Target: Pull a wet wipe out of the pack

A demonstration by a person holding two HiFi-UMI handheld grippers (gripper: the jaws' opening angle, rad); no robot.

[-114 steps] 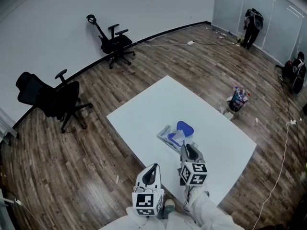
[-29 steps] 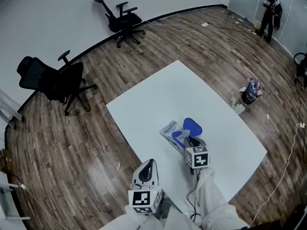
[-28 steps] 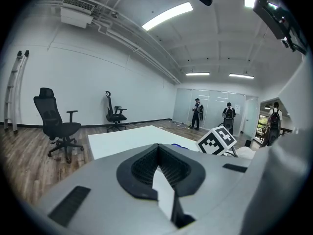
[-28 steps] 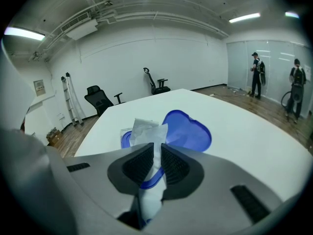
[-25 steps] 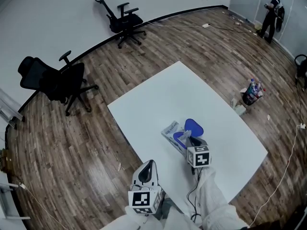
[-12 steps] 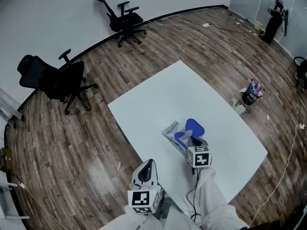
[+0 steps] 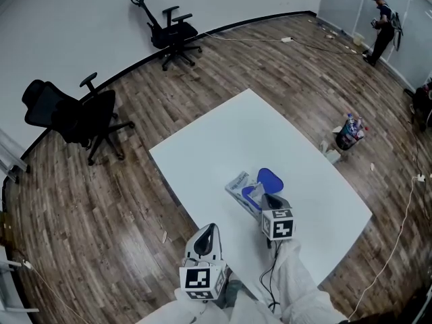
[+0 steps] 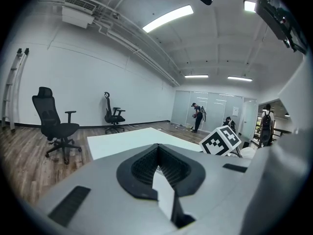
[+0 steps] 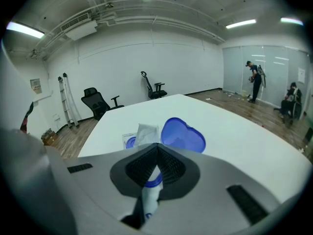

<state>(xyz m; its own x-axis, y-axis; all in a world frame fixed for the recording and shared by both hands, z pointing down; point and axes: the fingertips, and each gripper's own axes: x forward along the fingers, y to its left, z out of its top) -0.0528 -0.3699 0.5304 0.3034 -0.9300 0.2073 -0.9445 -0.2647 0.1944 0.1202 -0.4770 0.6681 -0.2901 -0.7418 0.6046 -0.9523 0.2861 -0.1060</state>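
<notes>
Right gripper [image 9: 157,148] has closed on crumpled wet wipe [image 9: 146,132], blue heart-shaped lid [image 9: 183,135]

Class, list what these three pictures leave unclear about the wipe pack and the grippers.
- Head view: the print on the pack is too small to read.
- Right gripper view: the pack's opening is hidden under the right gripper, shut on the wet wipe.
- Left gripper view: the pack does not show; the left gripper itself and the right gripper's marker cube fill that side.

White table [image 7: 250,133] bears wipe pack [image 7: 241,189], blue lid [image 7: 269,179] open.
</notes>
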